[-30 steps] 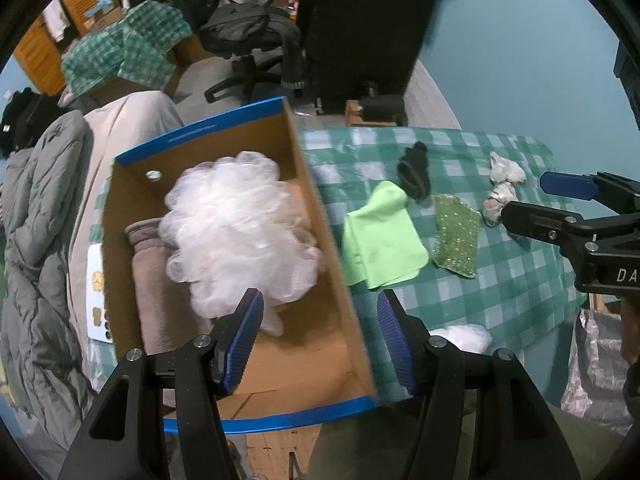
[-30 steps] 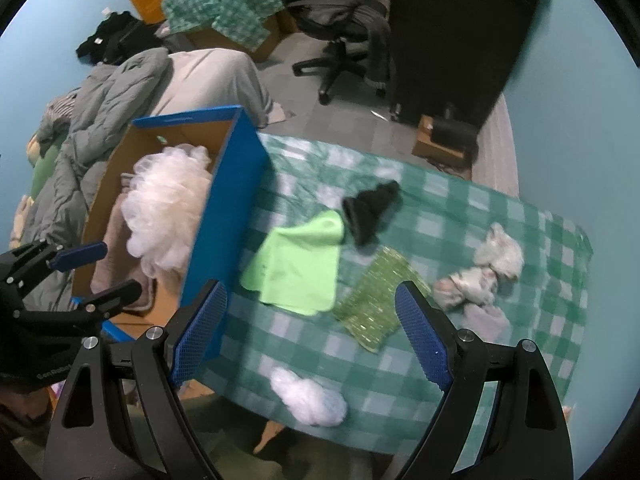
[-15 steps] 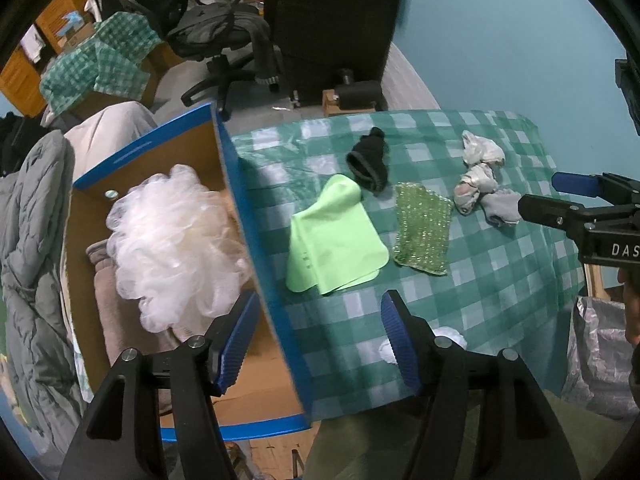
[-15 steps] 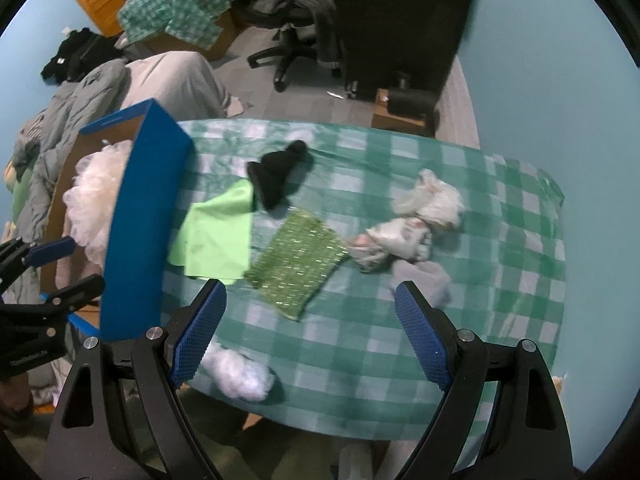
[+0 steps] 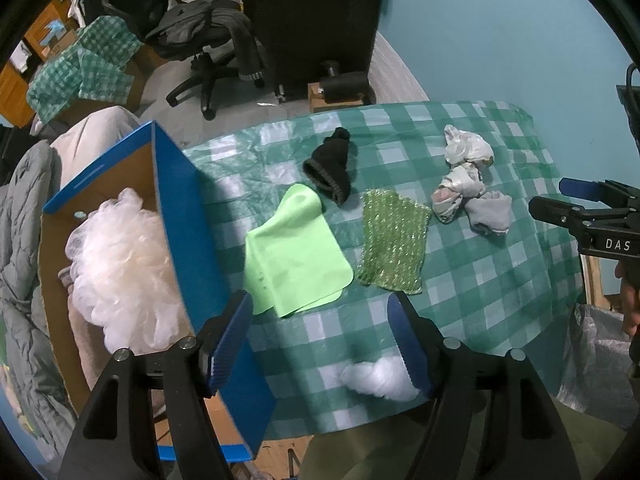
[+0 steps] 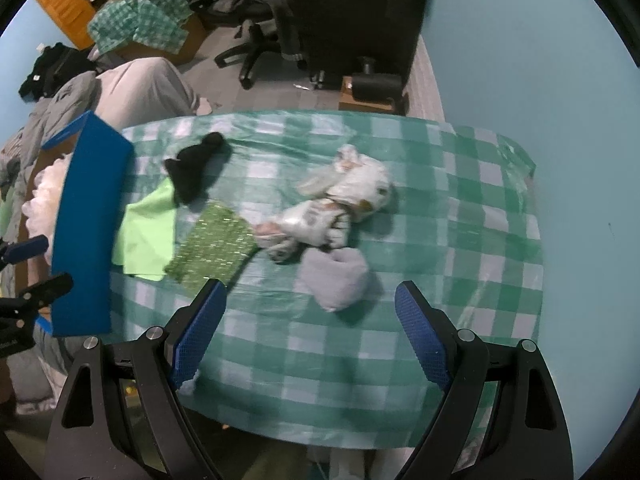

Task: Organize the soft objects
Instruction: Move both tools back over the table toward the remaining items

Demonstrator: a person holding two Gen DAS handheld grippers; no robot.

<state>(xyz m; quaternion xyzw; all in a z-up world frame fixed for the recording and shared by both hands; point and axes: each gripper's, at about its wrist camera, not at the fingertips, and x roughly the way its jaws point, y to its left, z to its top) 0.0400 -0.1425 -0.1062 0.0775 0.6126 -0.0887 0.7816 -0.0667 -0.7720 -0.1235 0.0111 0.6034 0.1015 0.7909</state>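
Both the left gripper point(image 5: 320, 336) and the right gripper point(image 6: 310, 328) are matte black frames with triangular cut-outs and silver screws, tipped with ribbed blue pads point(image 6: 420, 344) — one body bears white letters "DAS".

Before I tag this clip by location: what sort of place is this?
Probably a lived-in room at home, a bedroom or study: a swivel office chair draped with clothes, a grey quilted jacket heaped by the cardboard box, and a table in a checked cloth.
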